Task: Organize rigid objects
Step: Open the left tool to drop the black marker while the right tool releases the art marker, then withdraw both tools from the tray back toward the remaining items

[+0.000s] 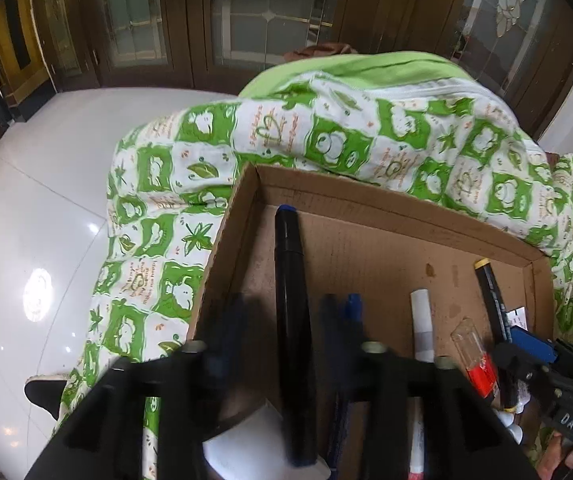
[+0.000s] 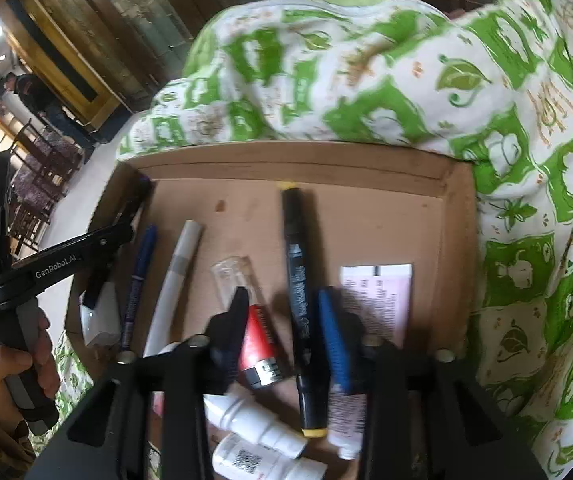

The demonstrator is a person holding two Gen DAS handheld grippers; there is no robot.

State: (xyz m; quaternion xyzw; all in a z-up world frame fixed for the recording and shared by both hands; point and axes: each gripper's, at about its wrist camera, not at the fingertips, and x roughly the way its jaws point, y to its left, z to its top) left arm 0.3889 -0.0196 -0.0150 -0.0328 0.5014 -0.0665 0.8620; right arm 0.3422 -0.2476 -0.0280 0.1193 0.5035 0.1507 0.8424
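Observation:
A shallow cardboard tray (image 1: 386,200) (image 2: 294,160) lies on a green-and-white quilt. My left gripper (image 1: 282,316) is open over the tray's left side, its fingers on either side of a thick black marker (image 1: 292,320). My right gripper (image 2: 286,320) is open, its jaws around a red-and-clear glue stick (image 2: 258,336) and a black yellow-capped marker (image 2: 300,300). A blue pen (image 2: 140,272), a white pen (image 2: 174,288), small white bottles (image 2: 258,424) and a printed paper slip (image 2: 378,292) also lie in the tray. In the left wrist view the right gripper (image 1: 542,364) shows at lower right.
The quilt (image 1: 346,136) bunches up behind the tray and to its right. A glossy white tiled floor (image 1: 26,220) lies on the left. Dark wooden glass-panelled doors (image 1: 246,20) stand behind. A person (image 2: 30,88) stands far off on the left.

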